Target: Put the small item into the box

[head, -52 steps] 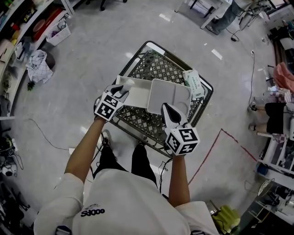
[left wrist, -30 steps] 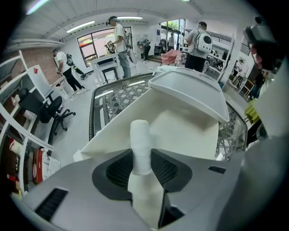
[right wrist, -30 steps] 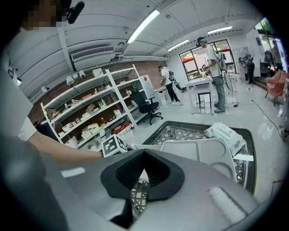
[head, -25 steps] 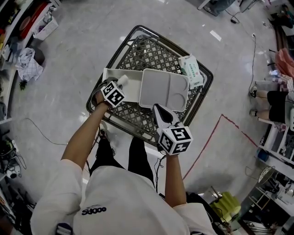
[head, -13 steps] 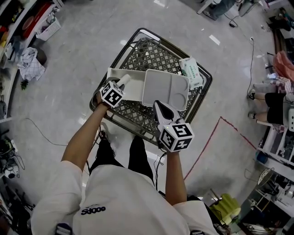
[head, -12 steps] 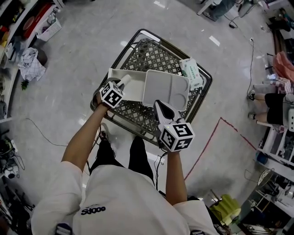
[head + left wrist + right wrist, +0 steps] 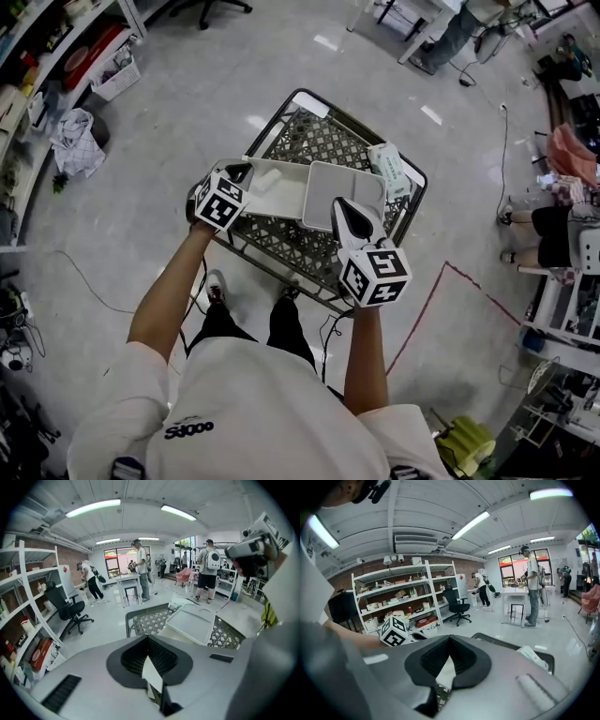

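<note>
A white open box (image 7: 279, 190) lies in a wire shopping cart (image 7: 323, 141), with its flat white lid (image 7: 342, 194) leaning over its right part. My left gripper (image 7: 240, 172) hovers over the box's left end with its jaws shut and nothing between them. In the left gripper view the left gripper (image 7: 149, 638) looks across the lid (image 7: 192, 623). My right gripper (image 7: 345, 204) is shut and empty, its tips just above the lid's near edge. No small item shows anywhere in the box from the head view.
A wipes pack (image 7: 388, 167) rests on the cart's right rim. Shelves (image 7: 56, 56) line the left wall. A red tape line (image 7: 427, 305) marks the floor at the right. Several people, tables and an office chair (image 7: 65, 609) stand farther off.
The left gripper's jaws have closed. The small white item that stuck out from its tips over the box's left end no longer shows there. The right gripper has stayed near the lid.
</note>
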The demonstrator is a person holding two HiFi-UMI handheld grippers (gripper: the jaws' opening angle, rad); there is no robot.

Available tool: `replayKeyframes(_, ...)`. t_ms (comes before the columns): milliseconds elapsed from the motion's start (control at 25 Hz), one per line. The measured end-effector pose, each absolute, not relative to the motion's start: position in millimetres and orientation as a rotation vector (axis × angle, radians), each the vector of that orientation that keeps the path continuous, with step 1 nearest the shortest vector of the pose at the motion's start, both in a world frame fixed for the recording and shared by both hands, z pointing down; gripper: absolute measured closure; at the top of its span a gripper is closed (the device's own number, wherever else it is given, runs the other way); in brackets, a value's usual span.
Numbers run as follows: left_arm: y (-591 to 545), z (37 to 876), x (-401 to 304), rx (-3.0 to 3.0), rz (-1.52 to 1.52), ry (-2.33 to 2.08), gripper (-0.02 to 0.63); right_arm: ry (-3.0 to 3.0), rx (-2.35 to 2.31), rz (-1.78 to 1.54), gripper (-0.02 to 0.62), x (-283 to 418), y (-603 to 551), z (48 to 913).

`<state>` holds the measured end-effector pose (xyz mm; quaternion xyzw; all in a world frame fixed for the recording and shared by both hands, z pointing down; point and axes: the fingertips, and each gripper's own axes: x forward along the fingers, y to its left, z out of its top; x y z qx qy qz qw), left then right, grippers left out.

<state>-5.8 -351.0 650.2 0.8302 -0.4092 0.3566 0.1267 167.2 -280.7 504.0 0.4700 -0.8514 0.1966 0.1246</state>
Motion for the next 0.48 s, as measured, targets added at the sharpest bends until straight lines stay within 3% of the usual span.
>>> replayKeyframes(480, -335.4, 505.1, -33.3, 2.631, 0.666, -1.331, 0.6, -2.526, 1.405, 0.272, 0.586, 143.9, -283.3, 423.4)
